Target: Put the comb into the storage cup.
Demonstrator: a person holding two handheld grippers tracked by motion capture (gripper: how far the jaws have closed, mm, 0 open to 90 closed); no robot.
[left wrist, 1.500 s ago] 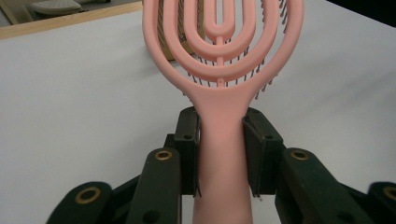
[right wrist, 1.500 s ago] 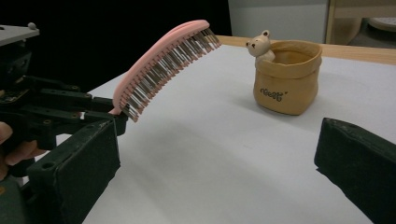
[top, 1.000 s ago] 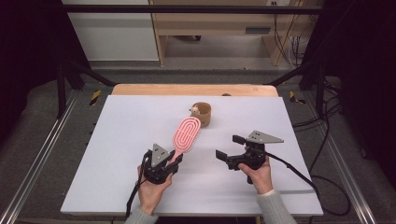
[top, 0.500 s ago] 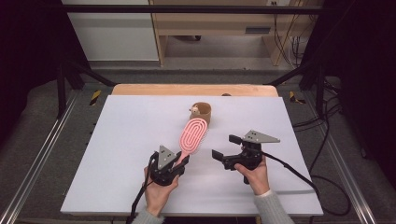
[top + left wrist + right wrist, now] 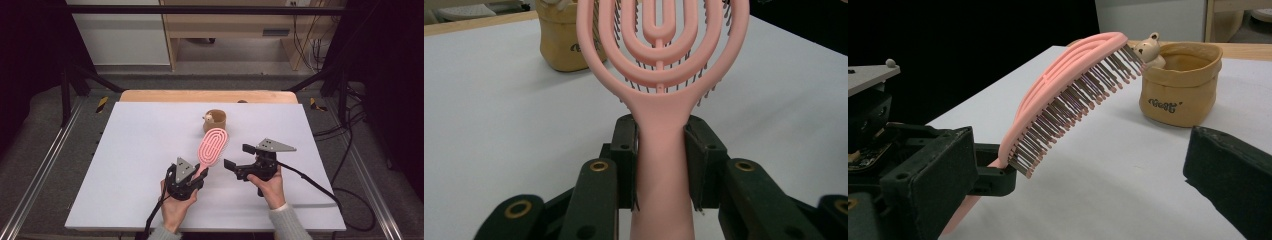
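Note:
A pink vented hairbrush [image 5: 213, 146] is held up off the white table [image 5: 130, 150], its head tilted toward a small tan cup [image 5: 215, 121] with a bear figure on its rim. My left gripper [image 5: 196, 172] is shut on the brush's handle [image 5: 661, 150], with both jaws pressed against it. In the right gripper view the brush [image 5: 1063, 95] shows its bristles facing down and toward the cup [image 5: 1180, 90]. My right gripper [image 5: 240, 156] stands open just right of the brush, its jaws wide apart with nothing between them.
A wooden board edge [image 5: 205, 96] runs along the table's far side. Black frame posts [image 5: 70, 80] and cables [image 5: 320, 185] flank the table. There is open tabletop to the left and in front of the cup.
My left gripper has carried the brush to the right, closer to the right gripper and the cup. The right gripper has shifted slightly left.

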